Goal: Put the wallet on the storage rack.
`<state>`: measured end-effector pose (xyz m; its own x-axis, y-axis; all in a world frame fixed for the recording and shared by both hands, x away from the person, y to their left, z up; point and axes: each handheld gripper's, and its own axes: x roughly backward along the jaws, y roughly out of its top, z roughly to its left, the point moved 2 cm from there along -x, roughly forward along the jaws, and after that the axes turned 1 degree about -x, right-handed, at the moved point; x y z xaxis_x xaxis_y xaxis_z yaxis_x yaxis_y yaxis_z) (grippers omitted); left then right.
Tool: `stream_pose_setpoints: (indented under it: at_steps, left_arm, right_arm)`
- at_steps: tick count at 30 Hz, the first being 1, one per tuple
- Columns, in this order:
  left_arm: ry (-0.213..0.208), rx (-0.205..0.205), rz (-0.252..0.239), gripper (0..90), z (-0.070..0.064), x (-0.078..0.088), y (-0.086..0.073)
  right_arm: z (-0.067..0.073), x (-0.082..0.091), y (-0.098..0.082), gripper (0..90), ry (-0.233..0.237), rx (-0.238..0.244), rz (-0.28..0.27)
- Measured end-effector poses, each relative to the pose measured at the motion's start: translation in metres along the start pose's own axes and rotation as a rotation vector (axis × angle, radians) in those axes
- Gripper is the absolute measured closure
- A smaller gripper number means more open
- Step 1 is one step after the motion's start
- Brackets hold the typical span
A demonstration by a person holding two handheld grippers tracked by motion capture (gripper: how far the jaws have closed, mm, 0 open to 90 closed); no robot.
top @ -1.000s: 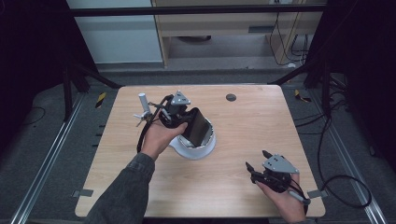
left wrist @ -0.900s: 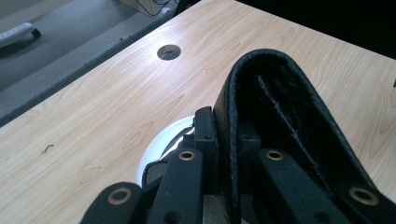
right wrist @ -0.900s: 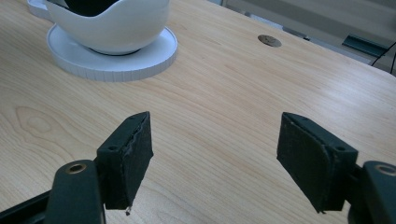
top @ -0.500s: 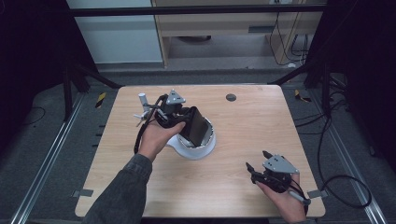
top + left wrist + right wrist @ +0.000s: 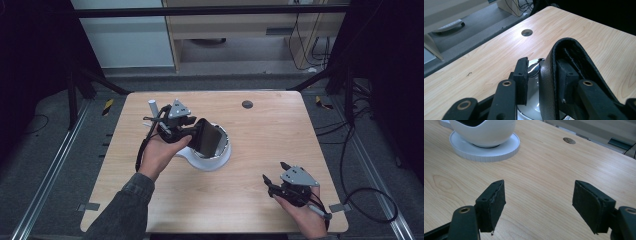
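**A:** How far along is it?

**B:** The black case (image 5: 210,138) stands tilted in the white bowl (image 5: 227,148), so I'd judge it as good as placed. The left gripper (image 5: 189,129) has just been opening its jaws. The case is between them, one jaw tucked in its fold and the other standing clear. Backing out is left.

**A:** Materials?

**B:** Leathery, grained case with a stitched, rounded fold. Glossy round bowl, shiny inside, on a ribbed saucer (image 5: 506,147). Pale wood table (image 5: 280,125). The right gripper (image 5: 539,195) rests agape and empty, well apart.
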<state>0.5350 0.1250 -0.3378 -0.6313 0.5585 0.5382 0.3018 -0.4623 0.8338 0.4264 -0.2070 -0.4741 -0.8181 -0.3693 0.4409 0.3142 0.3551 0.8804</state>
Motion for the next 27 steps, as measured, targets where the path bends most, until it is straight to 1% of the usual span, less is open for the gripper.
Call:
stream_pose_setpoints:
  at_steps: [1, 4, 8, 12, 13, 16, 18, 21, 27]
  left_arm:
    - [0.001, -0.005, 0.003, 64.8, 0.0, 0.002, 0.0]
    - [-0.003, 0.003, -0.008, 64.9, 0.0, 0.003, -0.002]
    - [-0.008, 0.005, -0.012, 65.4, 0.0, 0.004, -0.003]
    - [-0.008, -0.001, -0.01, 65.4, 0.001, 0.008, -0.003]
    - [-0.012, 0.006, -0.019, 65.6, 0.0, 0.008, -0.003]
    - [-0.026, 0.002, -0.022, 67.1, 0.0, 0.012, -0.003]
    - [-0.027, 0.0, -0.026, 71.7, -0.001, 0.014, -0.004]
    - [-0.034, 0.006, -0.033, 71.2, -0.001, 0.018, -0.004]
    - [-0.032, 0.016, -0.056, 69.8, 0.001, 0.027, -0.006]
  right_arm:
    - [0.0, 0.0, 0.0, 26.4, 0.0, 0.0, -0.001]
    - [0.0, 0.0, 0.0, 26.4, 0.001, 0.0, 0.0]
    - [0.0, 0.0, 0.0, 26.4, 0.001, 0.0, 0.002]
    - [0.0, 0.0, 0.0, 26.4, 0.001, 0.0, 0.0]
    - [0.0, 0.0, 0.0, 26.5, 0.001, -0.002, 0.0]
    - [0.0, 0.0, 0.0, 26.5, 0.001, -0.001, 0.0]
    - [0.0, -0.001, 0.0, 26.5, 0.002, -0.001, 0.002]
    - [0.001, -0.001, 0.0, 26.5, 0.003, -0.002, 0.004]
    - [0.001, -0.001, -0.001, 26.5, 0.003, 0.0, 0.003]
